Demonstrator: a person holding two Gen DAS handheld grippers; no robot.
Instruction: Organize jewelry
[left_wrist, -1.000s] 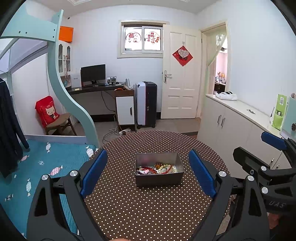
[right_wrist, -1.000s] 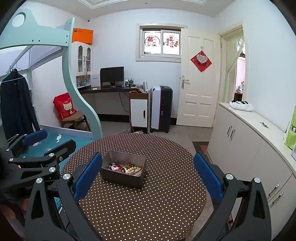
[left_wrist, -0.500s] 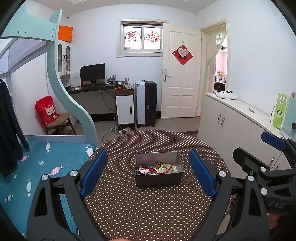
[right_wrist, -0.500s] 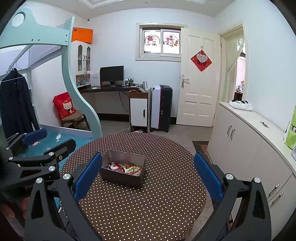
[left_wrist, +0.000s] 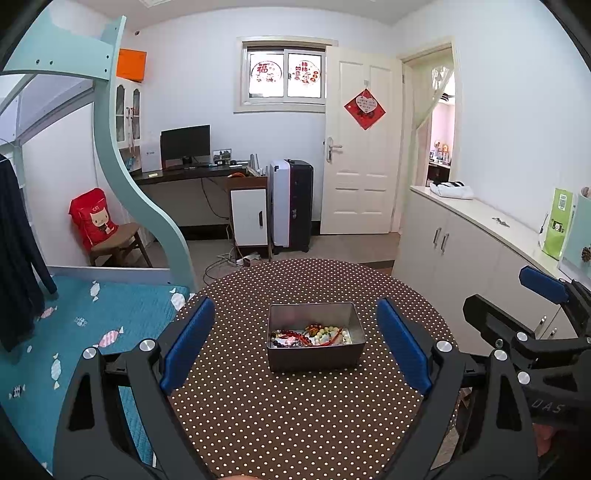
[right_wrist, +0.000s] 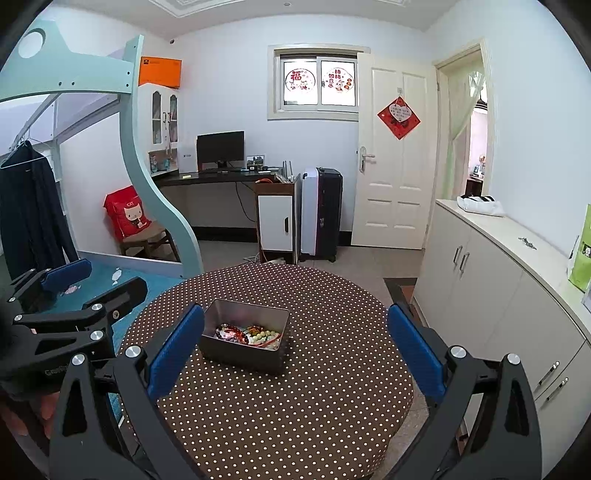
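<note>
Left gripper (left_wrist: 295, 347) spread wide, grasping nothing. Straight ahead between its 2 fingers, metal tin (left_wrist: 316, 341) holding tangled bead jewelry (left_wrist: 310, 335). Right gripper (right_wrist: 295, 350) likewise parted and empty, tin ahead toward its left finger. Best lowered slowly, pinching 1 strand only, steadying the tin's wall.

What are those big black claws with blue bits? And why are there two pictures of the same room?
Those claws are grabbing tools, one held in each of a person's hands. Each tool carries a camera that looks out along its two blue-padded fingers, so you get two pictures. One is from the left gripper, the other from the right gripper. Each picture also shows the other tool at its edge. Both are open and hold nothing. In front of them is a round table with a brown dotted cloth. On it stands a grey metal tin with bead jewelry inside.
</note>
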